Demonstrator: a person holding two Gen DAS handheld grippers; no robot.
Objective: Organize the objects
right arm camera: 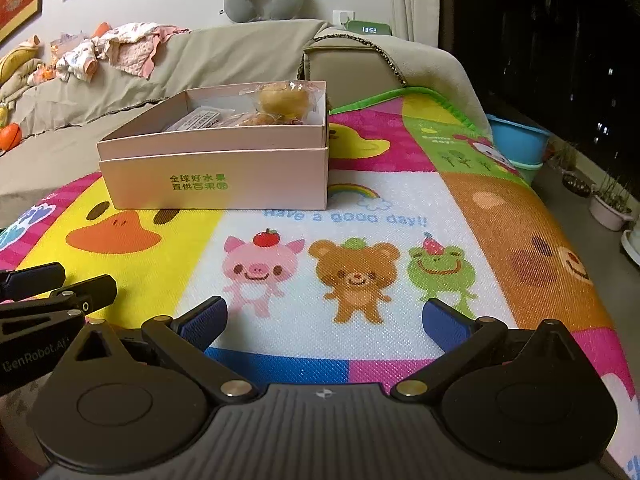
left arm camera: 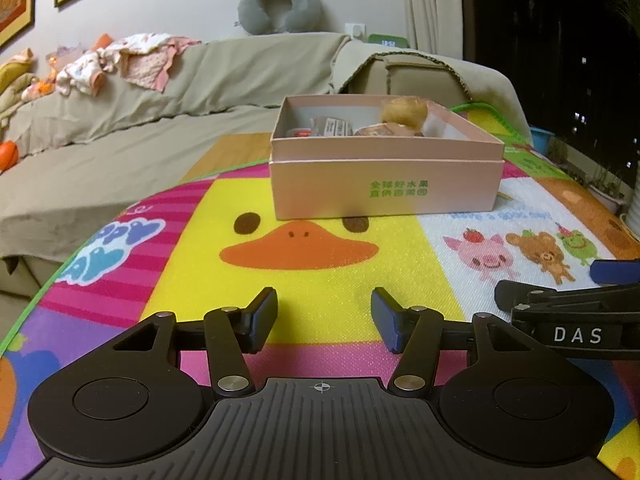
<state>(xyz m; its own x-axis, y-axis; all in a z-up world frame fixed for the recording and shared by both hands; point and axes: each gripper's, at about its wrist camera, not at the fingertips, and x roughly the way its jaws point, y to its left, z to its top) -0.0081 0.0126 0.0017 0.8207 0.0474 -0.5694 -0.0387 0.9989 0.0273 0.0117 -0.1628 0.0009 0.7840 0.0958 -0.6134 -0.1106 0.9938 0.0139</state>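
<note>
Both grippers hover low over the play mat, side by side, neither touching anything.

Left gripper: jaws spread, nothing between the pads, only the yellow duck panel of the mat showing in the gap. Right gripper: jaws spread wider, also empty, over the white panel with the pig, bear and frog print. Each gripper shows at the inner edge of the other's view, so they sit just beside one another near the front edge of the mat.

Pink box: open-topped, resting in its own upturned lid, green printed characters on the near wall. It stands on the mat well beyond both grippers, toward the far edge, partly over the top of the duck's head and close to the sofa. Upright, not tilted.

Contents: a bagged round bun in the box's far right corner, rising above the rim; beside it, lower in the box, flat wrapped snack packets, labels too small to read.

Mat surface between the grippers and the box is bare print.
</note>
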